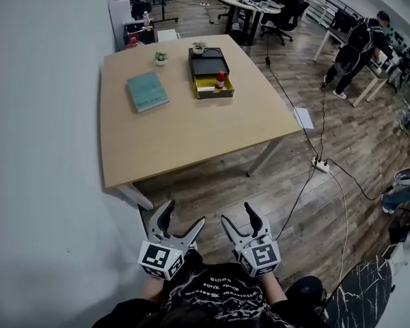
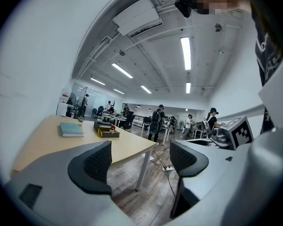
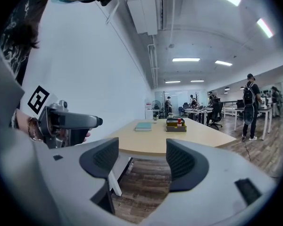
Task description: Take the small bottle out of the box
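The small bottle (image 1: 220,80) with a red cap stands in an open yellow box (image 1: 214,91) that juts from a black case (image 1: 208,61) at the far side of the wooden table (image 1: 191,132). It is tiny in the gripper views: bottle (image 2: 112,127) and bottle (image 3: 179,122). Both grippers hang low in front of the person, well short of the table. The left gripper (image 1: 184,214) (image 2: 140,149) is open with nothing between its fingers. So is the right gripper (image 1: 238,214) (image 3: 141,145).
A teal book (image 1: 147,91) lies on the table's left part, with a small potted plant (image 1: 160,58) behind it and another on the black case. A white wall runs along the left. A power strip (image 1: 320,164) and cables lie on the floor at right, near people (image 1: 359,46).
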The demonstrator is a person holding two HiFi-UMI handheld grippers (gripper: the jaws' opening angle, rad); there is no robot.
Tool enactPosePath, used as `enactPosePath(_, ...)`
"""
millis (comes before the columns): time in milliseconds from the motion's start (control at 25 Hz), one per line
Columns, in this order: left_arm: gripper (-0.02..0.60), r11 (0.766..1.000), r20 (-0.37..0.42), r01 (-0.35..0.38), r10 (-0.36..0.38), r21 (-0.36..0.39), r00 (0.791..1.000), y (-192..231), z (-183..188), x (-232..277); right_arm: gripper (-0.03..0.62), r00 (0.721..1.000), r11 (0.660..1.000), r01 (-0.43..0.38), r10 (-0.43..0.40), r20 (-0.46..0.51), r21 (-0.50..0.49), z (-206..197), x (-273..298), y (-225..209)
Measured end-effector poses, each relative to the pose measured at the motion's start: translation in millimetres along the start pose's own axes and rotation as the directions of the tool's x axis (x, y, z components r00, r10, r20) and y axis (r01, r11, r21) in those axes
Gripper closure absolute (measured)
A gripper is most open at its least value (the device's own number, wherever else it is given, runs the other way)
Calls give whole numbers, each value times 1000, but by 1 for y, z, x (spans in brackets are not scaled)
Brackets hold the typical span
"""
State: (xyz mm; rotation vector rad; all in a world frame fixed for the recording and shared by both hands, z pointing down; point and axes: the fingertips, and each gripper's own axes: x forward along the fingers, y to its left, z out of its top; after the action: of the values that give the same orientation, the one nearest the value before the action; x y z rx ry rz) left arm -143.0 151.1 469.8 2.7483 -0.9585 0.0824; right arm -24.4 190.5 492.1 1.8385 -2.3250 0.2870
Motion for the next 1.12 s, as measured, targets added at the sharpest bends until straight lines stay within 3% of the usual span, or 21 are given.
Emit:
enactPosePath(400,184,998,-75,15,-19,-59,997,71,-15,41,267,999,999,22,-21,-31,41,4,74,6)
enactPosePath(640,185,997,-32,40,-42,-64,999,78,-4,53,269,999,999,43,-42,-20,30,10,94,3)
enactPosePath(760,185,997,-45,35,-38,-68,998,81,-6,62,267,996,997,82,-82,-29,-8,8,100,-5)
enactPosePath(880,185,998,-53,40,-43,-57,998,83,-2,70,267,996,995,91,-90,-22,31,13,106,-12)
enactPosePath(1120,184,999,-36,19,-21,-49,999,103,2,104,267,994,995,104,-104,-16,6,15,131,-40)
